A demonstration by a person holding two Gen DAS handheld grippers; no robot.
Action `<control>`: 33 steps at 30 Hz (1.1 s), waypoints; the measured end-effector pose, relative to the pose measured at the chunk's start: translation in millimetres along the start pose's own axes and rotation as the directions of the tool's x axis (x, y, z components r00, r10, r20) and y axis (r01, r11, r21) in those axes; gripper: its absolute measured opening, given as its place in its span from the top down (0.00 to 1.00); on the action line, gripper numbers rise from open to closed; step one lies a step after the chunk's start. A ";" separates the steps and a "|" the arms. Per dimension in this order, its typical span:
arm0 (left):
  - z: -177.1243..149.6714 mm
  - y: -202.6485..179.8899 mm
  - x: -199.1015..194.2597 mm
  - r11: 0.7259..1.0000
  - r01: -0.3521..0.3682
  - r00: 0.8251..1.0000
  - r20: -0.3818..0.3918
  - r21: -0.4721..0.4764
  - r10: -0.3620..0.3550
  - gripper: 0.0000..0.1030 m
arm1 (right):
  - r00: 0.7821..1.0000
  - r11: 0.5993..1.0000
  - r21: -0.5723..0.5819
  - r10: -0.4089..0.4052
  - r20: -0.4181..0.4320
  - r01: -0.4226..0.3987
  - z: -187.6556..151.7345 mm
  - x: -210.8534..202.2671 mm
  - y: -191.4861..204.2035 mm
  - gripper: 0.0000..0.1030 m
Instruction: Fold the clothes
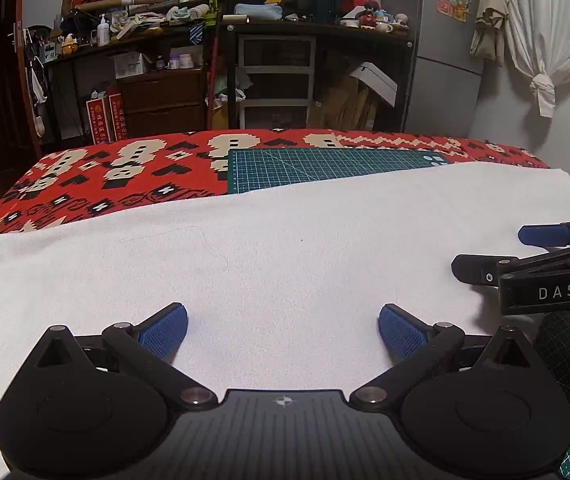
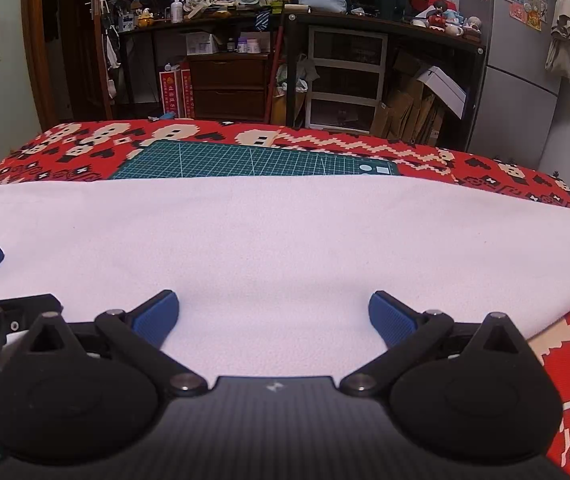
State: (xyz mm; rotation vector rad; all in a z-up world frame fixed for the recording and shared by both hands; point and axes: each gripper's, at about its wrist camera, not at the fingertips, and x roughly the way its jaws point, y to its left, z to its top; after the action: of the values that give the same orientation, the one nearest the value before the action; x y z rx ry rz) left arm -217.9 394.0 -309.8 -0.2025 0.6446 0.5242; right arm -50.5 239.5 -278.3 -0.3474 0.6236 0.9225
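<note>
Both hand-held grippers, left [image 1: 283, 330] and right [image 2: 273, 316], hang wide open over the flat white cloth [image 1: 285, 248], green mat [image 1: 325, 166] at 12 o'clock, ready to pinch its near edge.

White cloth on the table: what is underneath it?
Under the white cloth lie a green cutting mat and a red patterned tablecloth; only their uncovered parts show. Anything else beneath is hidden.
</note>
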 end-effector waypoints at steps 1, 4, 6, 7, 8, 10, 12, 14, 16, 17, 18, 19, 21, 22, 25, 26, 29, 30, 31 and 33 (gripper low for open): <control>0.0 0.1 0.0 1.000 0.000 1.000 0.000 0.000 0.000 0.00 | 1.000 1.000 -0.003 0.001 0.000 -0.001 0.1 -0.3 -1.5 0.00; 0.1 0.3 0.0 1.000 0.000 1.000 0.000 0.000 0.000 0.00 | 1.000 1.000 -0.011 0.005 0.001 -0.005 0.3 -1.4 -6.2 0.01; 0.2 0.5 0.0 1.000 0.000 1.000 0.000 0.000 0.000 0.00 | 1.000 1.000 -0.017 0.007 0.001 -0.007 0.4 -2.0 -9.3 0.05; 0.2 0.3 -0.1 1.000 0.000 1.000 0.000 0.000 0.000 0.00 | 1.000 1.000 -0.020 0.008 0.001 -0.008 0.5 -2.4 -10.8 0.05; 0.1 0.1 -0.1 1.000 0.000 1.000 0.000 0.000 0.000 0.00 | 1.000 1.000 -0.023 0.009 0.001 -0.009 0.6 -2.7 -12.3 0.07; -0.1 -0.1 0.0 1.000 0.000 1.000 0.000 0.000 0.000 0.00 | 1.000 1.000 -0.018 0.006 -0.001 -0.006 6.0 -3.7 -20.3 0.14; 0.1 0.1 -0.1 1.000 0.000 1.000 0.000 0.000 0.000 0.00 | 0.999 0.999 -0.012 0.038 -0.005 -0.038 15.2 -5.7 -16.4 0.38; 0.1 0.2 -0.1 1.000 0.000 1.000 0.000 0.000 0.000 0.00 | 0.998 0.998 -0.007 0.070 -0.009 -0.070 24.4 -7.6 -12.5 0.74; 0.1 0.2 -0.1 1.000 0.001 1.000 0.000 0.000 -0.001 0.00 | 0.995 0.995 -0.001 0.101 -0.013 -0.101 33.6 -9.6 -8.6 0.94; 0.1 0.3 -0.2 1.000 0.001 1.000 0.000 0.000 -0.001 0.00 | 0.993 0.993 0.002 0.117 -0.015 -0.117 38.2 -10.6 -6.7 0.94; 0.0 0.3 -0.3 1.000 0.000 1.000 0.000 0.000 0.000 0.00 | 0.991 0.991 0.005 0.133 -0.016 -0.133 42.8 -11.5 -4.7 0.94; -0.1 0.4 -0.3 1.000 0.000 1.000 0.000 0.000 0.000 0.00 | 0.989 0.989 0.008 0.149 -0.018 -0.148 47.4 -12.5 -2.8 0.94; -0.1 0.2 -0.3 1.000 0.000 1.000 0.000 0.000 0.000 0.00 | 0.986 0.986 0.014 0.164 -0.023 -0.163 54.0 -11.6 -1.4 0.94; -0.1 0.2 -0.3 1.000 0.000 1.000 0.000 0.000 0.000 0.00 | 0.988 0.988 0.017 0.154 -0.027 -0.154 54.4 -8.2 -3.5 0.94; -0.1 0.2 -0.3 1.000 0.000 1.000 0.000 0.000 0.000 0.00 | 0.991 0.992 0.027 0.125 -0.041 -0.124 55.7 2.1 -9.8 0.94; -0.1 0.1 -0.3 1.000 0.000 1.000 0.000 0.000 0.000 0.00 | 0.992 0.993 0.030 0.116 -0.045 -0.114 56.1 5.6 -11.8 0.94; -0.3 0.2 -0.4 1.000 0.000 1.000 0.000 0.000 0.000 0.00 | 0.994 0.996 0.039 0.087 -0.058 -0.085 57.5 15.9 -18.1 0.96; -0.1 0.2 -0.4 1.000 0.001 1.000 0.000 0.000 -0.001 0.00 | 0.995 0.996 0.042 0.077 -0.063 -0.075 57.9 19.4 -20.2 0.97; -0.2 0.2 -0.4 1.000 0.001 1.000 0.000 0.000 -0.001 0.00 | 0.995 0.997 0.045 0.068 -0.068 -0.065 58.3 22.8 -22.2 0.97; -0.2 0.4 -0.3 1.000 0.001 1.000 0.000 0.000 -0.001 0.00 | 0.996 0.998 0.050 0.049 -0.077 -0.045 59.2 29.7 -26.4 0.97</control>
State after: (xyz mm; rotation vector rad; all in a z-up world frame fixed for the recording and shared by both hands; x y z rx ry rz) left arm -218.4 394.2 -309.8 -0.2029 0.6444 0.5236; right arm 5.2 274.7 -250.9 -0.3274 0.7272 0.9404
